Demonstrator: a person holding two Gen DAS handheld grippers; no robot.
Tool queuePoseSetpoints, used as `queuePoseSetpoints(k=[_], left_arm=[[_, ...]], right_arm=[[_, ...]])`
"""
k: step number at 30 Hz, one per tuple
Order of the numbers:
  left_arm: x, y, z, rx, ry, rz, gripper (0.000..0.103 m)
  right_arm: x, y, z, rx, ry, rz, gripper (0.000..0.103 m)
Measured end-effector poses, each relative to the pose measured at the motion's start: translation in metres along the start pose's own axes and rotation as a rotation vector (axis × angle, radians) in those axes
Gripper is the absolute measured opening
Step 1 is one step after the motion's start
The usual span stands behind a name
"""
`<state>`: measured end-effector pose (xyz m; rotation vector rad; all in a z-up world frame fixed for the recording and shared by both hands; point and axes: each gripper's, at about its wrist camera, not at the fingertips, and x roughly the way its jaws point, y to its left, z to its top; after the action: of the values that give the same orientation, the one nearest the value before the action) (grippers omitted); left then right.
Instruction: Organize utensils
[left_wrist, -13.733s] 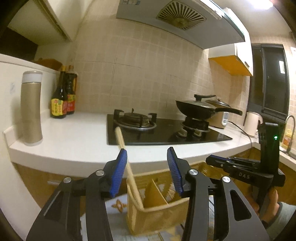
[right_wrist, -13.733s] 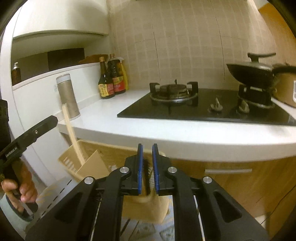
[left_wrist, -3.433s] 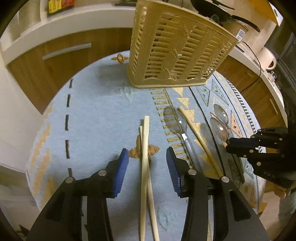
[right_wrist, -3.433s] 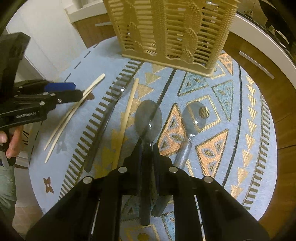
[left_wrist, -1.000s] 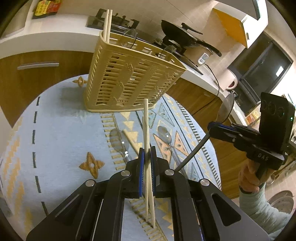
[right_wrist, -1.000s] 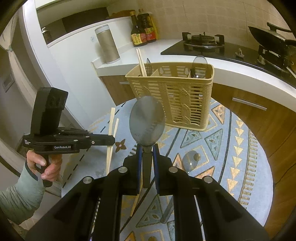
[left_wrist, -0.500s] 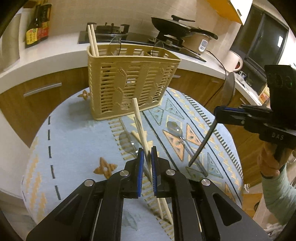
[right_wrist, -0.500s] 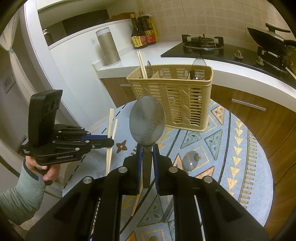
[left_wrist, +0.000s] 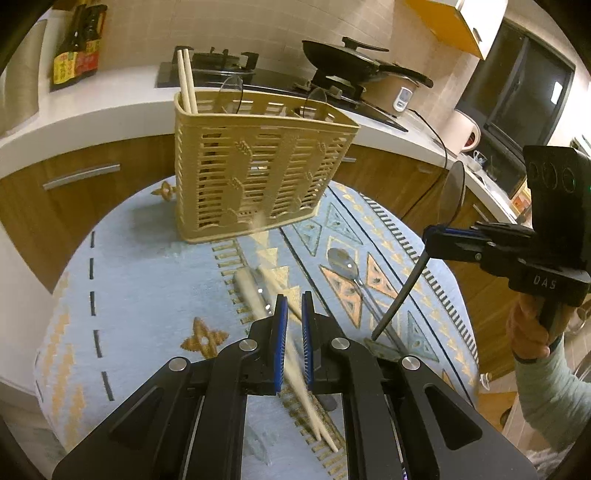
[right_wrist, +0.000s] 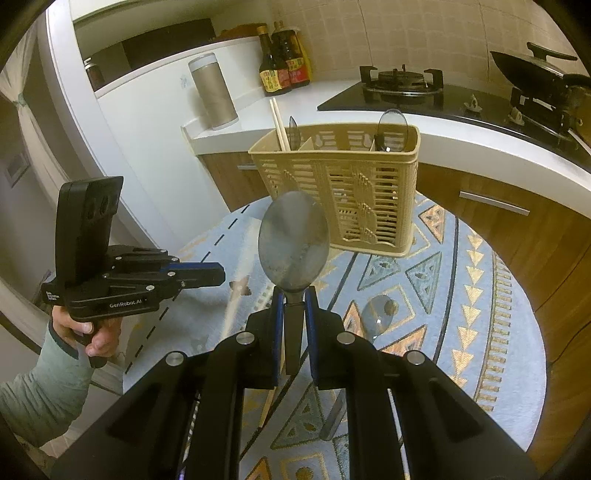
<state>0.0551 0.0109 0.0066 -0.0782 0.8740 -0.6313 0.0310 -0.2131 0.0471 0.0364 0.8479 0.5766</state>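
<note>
A tan slotted utensil basket (left_wrist: 258, 173) stands at the far side of a round patterned table (left_wrist: 140, 280); it also shows in the right wrist view (right_wrist: 343, 192). It holds chopsticks (left_wrist: 186, 81) and two spoons. My left gripper (left_wrist: 291, 314) is shut on a pair of chopsticks (left_wrist: 255, 291), blurred and tilted to the left above the table. My right gripper (right_wrist: 293, 299) is shut on a large grey spoon (right_wrist: 293, 240), bowl up, short of the basket. It shows at the right in the left wrist view (left_wrist: 428, 236).
On the table lie a spoon (left_wrist: 343, 262), another spoon (right_wrist: 376, 310) and a loose chopstick (left_wrist: 277, 284). Behind are wooden cabinets, a white counter (left_wrist: 110, 110), sauce bottles (right_wrist: 280, 62), a steel flask (right_wrist: 214, 92), a gas hob (right_wrist: 402, 85) and a wok (left_wrist: 343, 59).
The chopsticks in my left gripper have swung further left and blur with motion. The right gripper with the spoon has hardly moved.
</note>
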Motion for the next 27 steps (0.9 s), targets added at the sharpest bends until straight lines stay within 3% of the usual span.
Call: queuePoseSetpoints(k=[8,14,16,17,18,22,25,27], left_arm=[[0.01,0.004,-0.002,-0.008,0.02,-0.001,0.0],[0.011,0.03,-0.006,-0.094,0.031,0.031,0.0],[0.013,0.042,-0.007,-0.131,0.054,0.044,0.012],[0.015,0.047,-0.008,-0.149,0.07,0.049,0.029],[0.017,0.053,-0.008,-0.166,0.081,0.068,0.039],[0.035,0.063,-0.009,-0.157,0.162,0.268,0.039],[0.048,0.069,-0.012,-0.175,0.224,0.268,0.038],[0.053,0.063,-0.01,-0.13,0.234,0.313,0.03]], right_arm=[[0.004,-0.004,-0.001,0.008,0.008,0.004,0.01],[0.004,-0.003,-0.002,0.007,0.009,0.004,0.01],[0.002,-0.004,-0.002,0.01,0.006,0.008,0.01],[0.0,-0.004,-0.002,0.01,0.004,0.01,0.01],[-0.001,-0.004,-0.002,0.008,0.004,0.011,0.01],[-0.001,-0.003,-0.005,0.007,0.009,0.013,0.01],[0.0,-0.004,-0.008,0.004,0.022,0.009,0.01],[0.003,-0.005,-0.009,0.007,0.033,0.007,0.01]])
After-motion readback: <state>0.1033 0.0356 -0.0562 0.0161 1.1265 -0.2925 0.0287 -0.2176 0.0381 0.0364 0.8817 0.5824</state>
